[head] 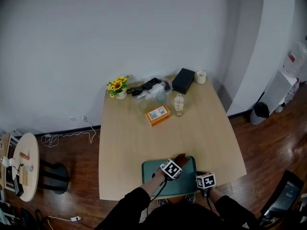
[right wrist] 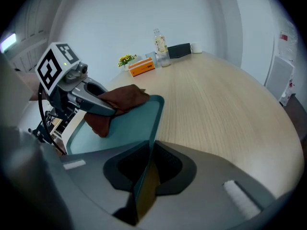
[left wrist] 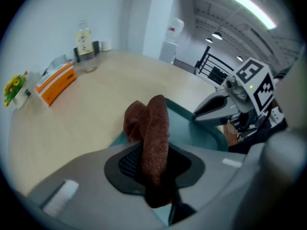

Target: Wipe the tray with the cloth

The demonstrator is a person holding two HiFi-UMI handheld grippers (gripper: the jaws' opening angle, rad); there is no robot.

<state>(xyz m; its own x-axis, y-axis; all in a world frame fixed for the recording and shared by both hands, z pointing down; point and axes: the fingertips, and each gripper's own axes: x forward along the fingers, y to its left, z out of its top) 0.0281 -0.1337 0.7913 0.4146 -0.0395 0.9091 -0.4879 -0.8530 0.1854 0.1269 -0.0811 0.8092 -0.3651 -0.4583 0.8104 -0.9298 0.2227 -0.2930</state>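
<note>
Right gripper (head: 198, 175), head view: nearest the lens, at the near right edge of the teal tray (head: 149, 172), apparently to steady it.
Left gripper (head: 175, 164), head view: over the tray, with the brown cloth (head: 182, 157) at its tip.
Tray, head view: at the near edge of the table (head: 134, 138).
Left gripper view, jaws: pressed together on a fold of the cloth, the rest bunched ahead over the tray, likely for wiping.
Right gripper view, jaws: pinching the tray's rim, so it should not slide under the cloth.
</note>
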